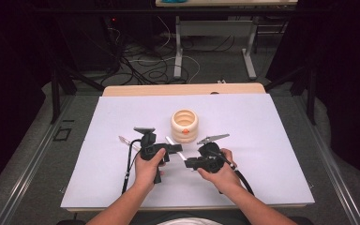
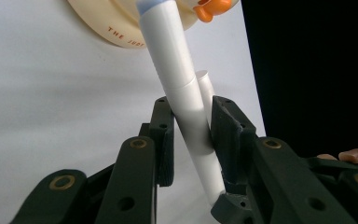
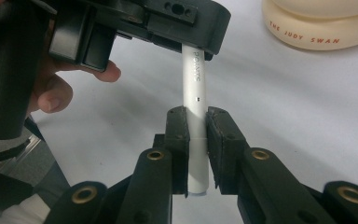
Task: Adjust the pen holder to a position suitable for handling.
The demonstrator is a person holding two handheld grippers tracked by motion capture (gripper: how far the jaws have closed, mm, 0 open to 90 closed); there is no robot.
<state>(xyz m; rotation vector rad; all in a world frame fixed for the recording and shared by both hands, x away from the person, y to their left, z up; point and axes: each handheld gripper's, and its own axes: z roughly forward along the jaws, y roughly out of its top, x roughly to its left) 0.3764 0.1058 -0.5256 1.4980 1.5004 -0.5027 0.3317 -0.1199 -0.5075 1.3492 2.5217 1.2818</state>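
Both grippers hold one white pen (image 1: 171, 141) (image 2: 168, 51) (image 3: 193, 74) just above the table. My left gripper (image 1: 176, 149) (image 2: 191, 109) is shut on the pen's middle, and the pen's pale blue tip points up toward the holder. Close to the left one, my right gripper (image 1: 187, 163) (image 3: 196, 116) is shut on the pen's other end, where a seam crosses the barrel. A cream ringed holder (image 1: 184, 123) (image 2: 112, 23) (image 3: 317, 28) with an orange duck beak stands upright just beyond the pen.
A white mat (image 1: 262, 140) covers the wooden table (image 1: 183, 89). A thin pale stick (image 1: 124, 139) lies left of the left gripper. A hand (image 3: 56, 88) grips the left gripper's body. Black frames, cables and another table's legs stand behind.
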